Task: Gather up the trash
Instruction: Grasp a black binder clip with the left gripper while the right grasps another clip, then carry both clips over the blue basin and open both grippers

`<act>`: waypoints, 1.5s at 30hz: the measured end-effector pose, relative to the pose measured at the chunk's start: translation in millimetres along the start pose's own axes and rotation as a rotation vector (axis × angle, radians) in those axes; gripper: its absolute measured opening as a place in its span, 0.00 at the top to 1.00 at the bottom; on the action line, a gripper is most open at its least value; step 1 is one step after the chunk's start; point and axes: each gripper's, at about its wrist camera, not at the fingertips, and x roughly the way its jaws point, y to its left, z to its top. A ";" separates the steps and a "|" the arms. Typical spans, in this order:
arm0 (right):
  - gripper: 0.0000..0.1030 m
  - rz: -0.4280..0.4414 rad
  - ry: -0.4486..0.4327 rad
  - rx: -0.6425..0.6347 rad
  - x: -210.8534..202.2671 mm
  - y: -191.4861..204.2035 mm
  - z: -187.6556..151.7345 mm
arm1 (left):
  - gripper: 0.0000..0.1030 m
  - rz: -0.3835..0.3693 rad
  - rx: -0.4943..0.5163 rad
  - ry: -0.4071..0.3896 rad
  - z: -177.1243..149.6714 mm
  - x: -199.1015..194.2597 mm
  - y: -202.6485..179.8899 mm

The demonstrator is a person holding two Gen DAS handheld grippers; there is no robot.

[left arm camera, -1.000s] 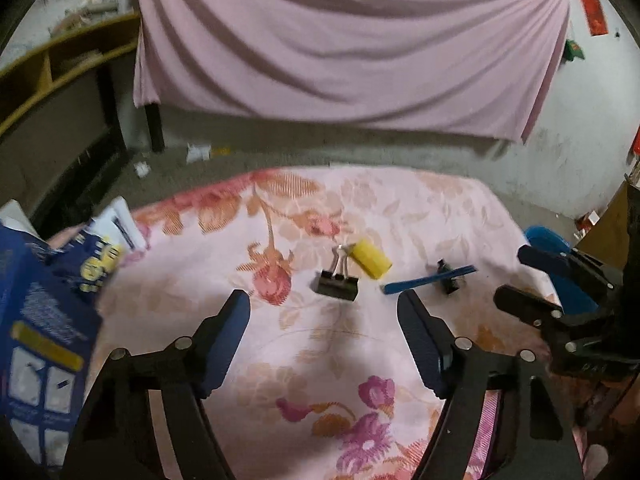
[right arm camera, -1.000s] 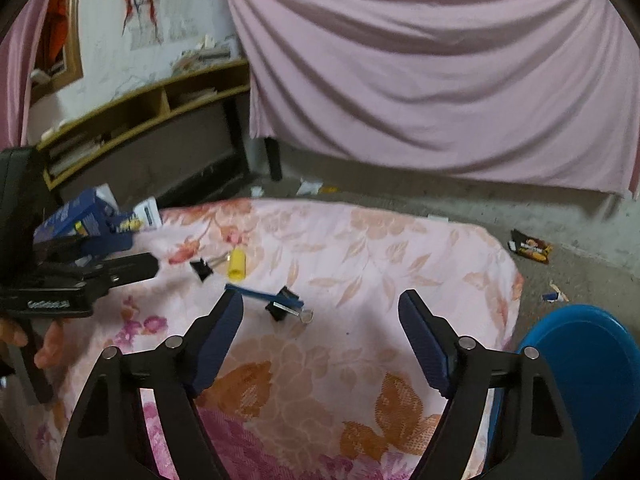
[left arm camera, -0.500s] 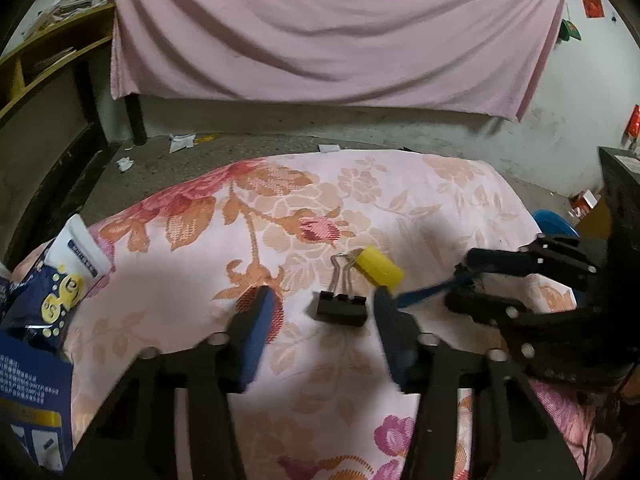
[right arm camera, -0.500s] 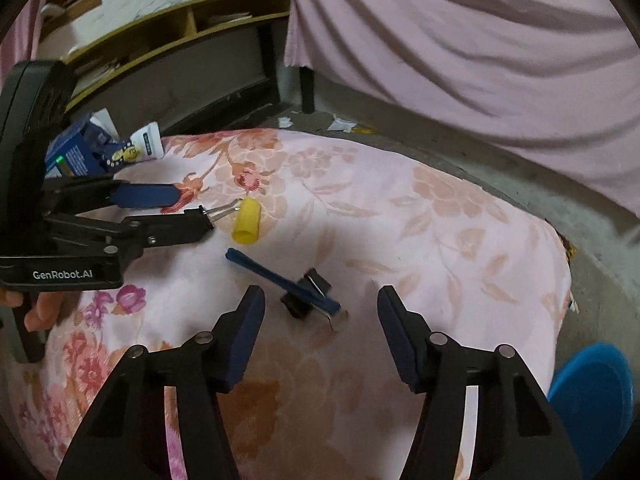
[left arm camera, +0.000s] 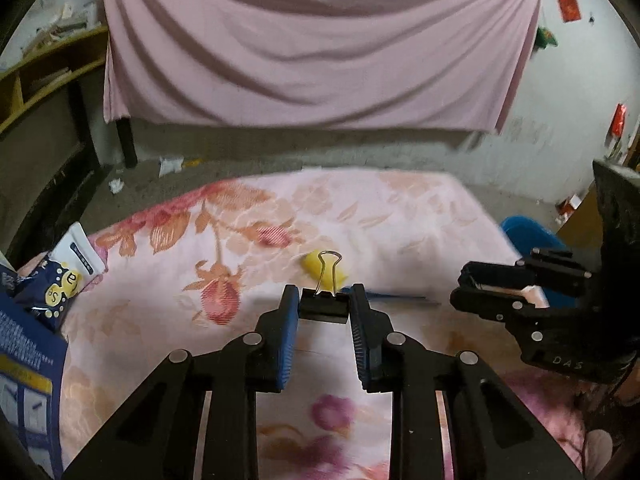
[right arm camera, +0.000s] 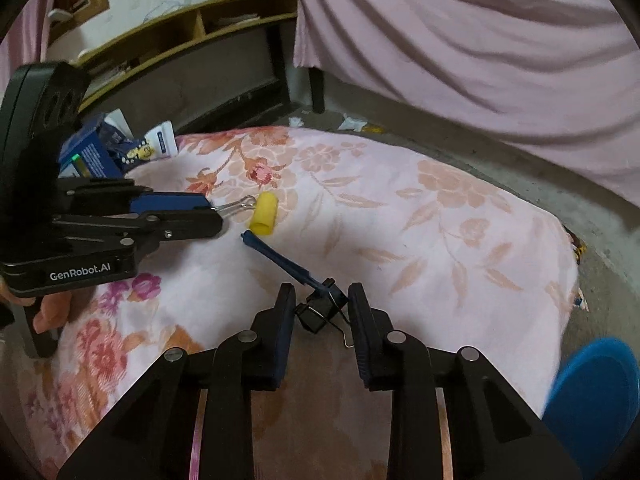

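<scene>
A black binder clip (left arm camera: 323, 307) sits between the blue pads of my left gripper (left arm camera: 324, 296), whose jaws are closing and touch the clip on both sides. Its wire handle stands up in front of a yellow cap (left arm camera: 336, 276). A smaller black binder clip (right arm camera: 322, 310) fills the gap of my right gripper (right arm camera: 321, 294), also closing, with both pads against it. A blue stick (right arm camera: 280, 258) lies across that clip. In the right wrist view the left gripper (right arm camera: 216, 212) shows at the left, and in the left wrist view the right gripper (left arm camera: 458, 288) shows at the right.
All of this lies on a pink floral cloth (right arm camera: 440, 220). A toothpaste tube (left arm camera: 76, 256) and a blue box (left arm camera: 24, 344) lie at its left edge. A blue bin (right arm camera: 592, 392) stands off the right side. A pink curtain (left arm camera: 320, 40) and a wooden shelf (right arm camera: 192, 28) are behind.
Both grippers moved forward and down onto the clips and narrowed from wide open. The larger clip now sits between the left pads, the smaller one between the right pads.
</scene>
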 end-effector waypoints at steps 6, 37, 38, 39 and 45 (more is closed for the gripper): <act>0.76 -0.085 -0.125 0.036 -48.1 -8.9 -20.5 | 0.79 -0.052 0.086 -0.182 5.9 -37.6 -50.3; 0.76 -0.561 -0.604 0.356 -250.6 -113.4 -145.0 | 0.79 -0.335 0.361 -0.267 37.0 -27.5 -297.1; 0.76 -0.564 -0.594 0.362 -249.3 -115.4 -149.1 | 0.79 -0.337 0.359 -0.252 34.8 -27.0 -298.0; 0.76 -0.568 -0.582 0.368 -247.7 -118.8 -151.9 | 0.79 -0.339 0.356 -0.235 32.6 -23.7 -297.2; 0.75 -0.564 -0.506 0.407 -232.6 -135.5 -163.3 | 0.79 -0.340 0.337 -0.145 30.0 -0.6 -304.9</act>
